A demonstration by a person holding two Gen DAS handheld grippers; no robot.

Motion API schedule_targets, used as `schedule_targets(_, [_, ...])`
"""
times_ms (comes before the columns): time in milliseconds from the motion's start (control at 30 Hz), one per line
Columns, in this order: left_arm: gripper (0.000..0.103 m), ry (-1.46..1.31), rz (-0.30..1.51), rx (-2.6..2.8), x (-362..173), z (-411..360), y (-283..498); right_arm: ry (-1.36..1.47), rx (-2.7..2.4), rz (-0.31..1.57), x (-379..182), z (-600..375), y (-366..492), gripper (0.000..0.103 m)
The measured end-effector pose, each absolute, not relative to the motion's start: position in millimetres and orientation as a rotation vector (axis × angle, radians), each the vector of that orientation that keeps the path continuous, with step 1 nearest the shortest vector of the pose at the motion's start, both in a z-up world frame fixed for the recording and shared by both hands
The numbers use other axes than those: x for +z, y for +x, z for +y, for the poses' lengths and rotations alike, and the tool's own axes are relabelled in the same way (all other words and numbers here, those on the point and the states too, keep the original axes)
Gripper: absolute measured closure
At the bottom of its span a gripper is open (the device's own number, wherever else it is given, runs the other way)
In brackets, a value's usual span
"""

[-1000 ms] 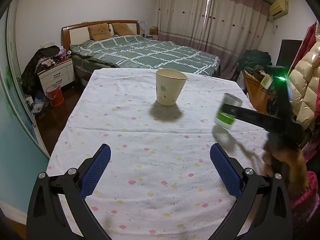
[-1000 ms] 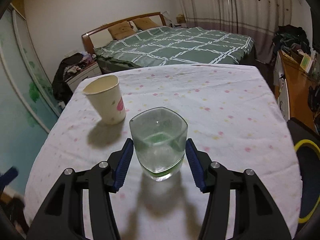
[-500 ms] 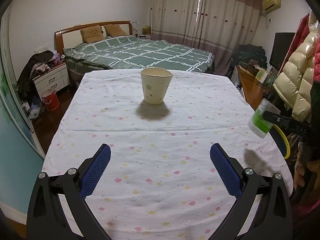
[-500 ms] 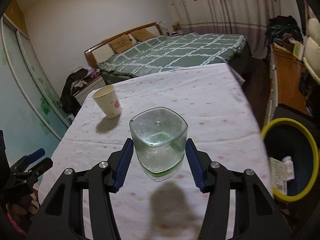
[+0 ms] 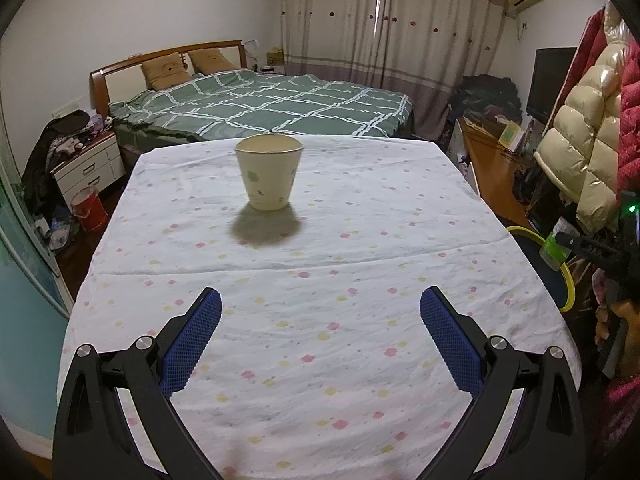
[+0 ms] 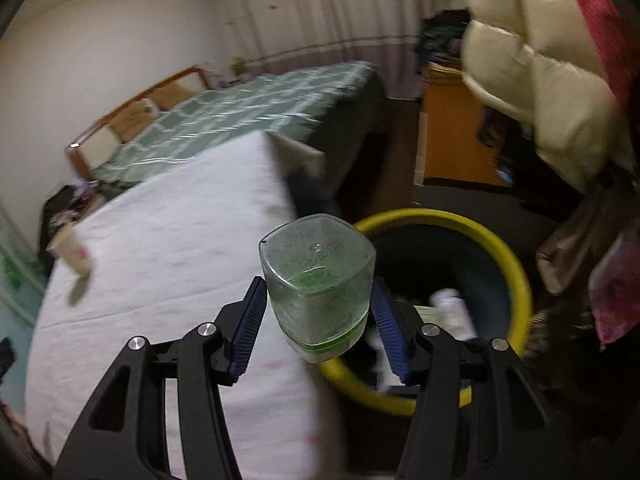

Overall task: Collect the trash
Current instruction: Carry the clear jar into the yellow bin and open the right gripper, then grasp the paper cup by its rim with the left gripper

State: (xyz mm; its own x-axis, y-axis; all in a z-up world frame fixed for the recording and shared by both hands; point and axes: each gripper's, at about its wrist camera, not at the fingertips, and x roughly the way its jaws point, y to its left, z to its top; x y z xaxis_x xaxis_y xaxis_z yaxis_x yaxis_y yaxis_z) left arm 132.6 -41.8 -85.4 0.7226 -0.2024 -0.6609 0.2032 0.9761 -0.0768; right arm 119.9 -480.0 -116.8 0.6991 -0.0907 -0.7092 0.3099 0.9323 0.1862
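Note:
My right gripper [image 6: 318,312] is shut on a clear plastic bottle [image 6: 318,280] with a green label, held bottom-forward at the near rim of the yellow-rimmed trash bin [image 6: 516,276]. The bin holds white scraps. In the left wrist view the bottle [image 5: 555,245] and right gripper [image 5: 560,240] show past the table's right edge, by the bin rim [image 5: 570,292]. A paper cup [image 5: 269,174] stands upright on the white dotted tablecloth [image 5: 320,280]; it also shows in the right wrist view [image 6: 74,250]. My left gripper [image 5: 320,334] is open and empty, low over the table's near part.
A green-quilted bed [image 5: 272,108] lies beyond the table. A nightstand [image 5: 86,166] and red bucket [image 5: 89,208] are at the left. A wooden desk [image 5: 492,168] and hanging puffy coats [image 5: 584,140] crowd the right side beside the bin.
My right gripper has carried the bottle rightward off the table to the bin's rim. The left gripper has stayed open, shifting slightly; the cup has not moved.

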Motion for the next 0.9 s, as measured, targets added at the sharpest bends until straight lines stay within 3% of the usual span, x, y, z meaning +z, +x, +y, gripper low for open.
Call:
schedule_targets(167, [0.005, 0.017, 0.735, -0.236, -85, -53, 139, 0.321, -0.294, 0.833, -147, -511, 127, 0.051])
schedule_targets(267, [0.005, 0.027, 0.741, -0.239, -85, -59, 144, 0.337, -0.308, 0.835, -153, -517, 125, 0.034])
schedule_targets(900, [0.005, 0.027, 0.749, -0.129, -101, -44, 237, 0.320, -0.270, 0.788, -136, -504, 124, 0.028])
